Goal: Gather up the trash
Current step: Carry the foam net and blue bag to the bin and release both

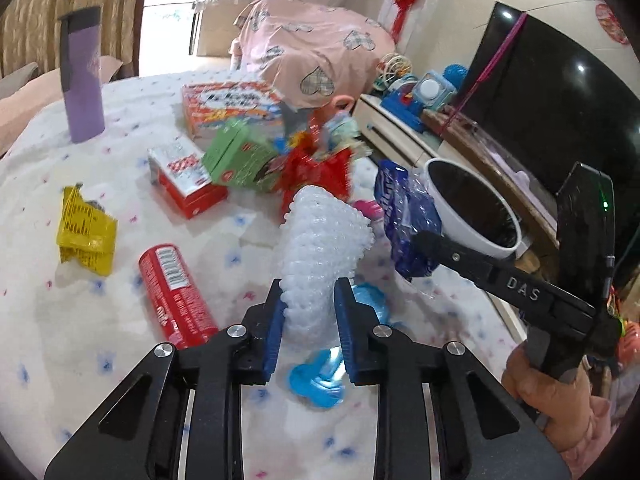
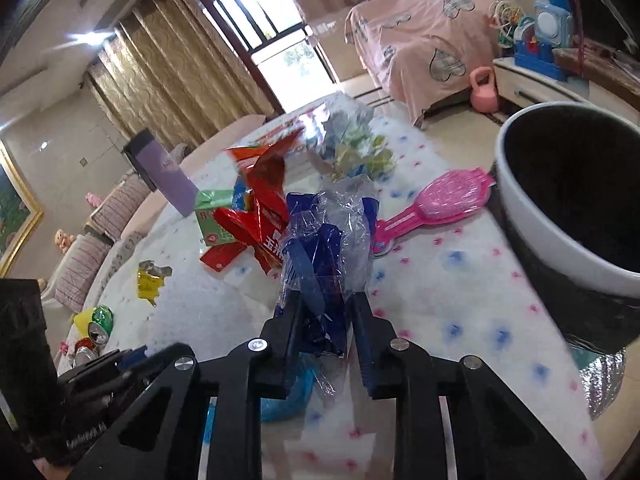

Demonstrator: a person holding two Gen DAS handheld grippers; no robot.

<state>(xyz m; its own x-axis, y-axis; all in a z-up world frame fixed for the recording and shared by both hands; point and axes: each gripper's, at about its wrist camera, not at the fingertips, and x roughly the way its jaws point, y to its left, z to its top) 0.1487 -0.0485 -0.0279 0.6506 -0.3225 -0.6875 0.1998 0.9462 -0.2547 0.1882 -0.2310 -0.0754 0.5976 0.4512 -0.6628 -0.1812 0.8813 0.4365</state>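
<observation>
Clamping a white knobbly foam sleeve (image 1: 320, 248) between its blue-padded fingers (image 1: 276, 328), the left gripper (image 1: 308, 312) holds it upright above the white tablecloth dotted with blue and pink flowers (image 1: 80, 320). The right gripper (image 2: 326, 320) is clenched on a crumpled blue-and-clear plastic wrapper (image 2: 324, 240), which in the left wrist view hangs at the white-rimmed, dark-lined round bin (image 1: 472, 208), touching or just beside its near rim. That bin stands at the table's edge, to the right of the foam sleeve.

Left of the bin, across the cloth, lies more litter: a red cylindrical snack tube (image 1: 176, 292) on its side, a crumpled yellow foil packet (image 1: 86, 232) beyond it, a red-and-white carton (image 1: 184, 180), a green carton (image 1: 240, 156) and torn red foil wrappers (image 1: 316, 172) in a heap. A bright blue plastic scrap (image 1: 320, 384) lies under the left gripper. A pink plastic hairbrush (image 2: 436, 200) lies just beside the bin, and a tall lilac tumbler with a dark lid (image 1: 82, 76) stands upright at the far side of the table.
</observation>
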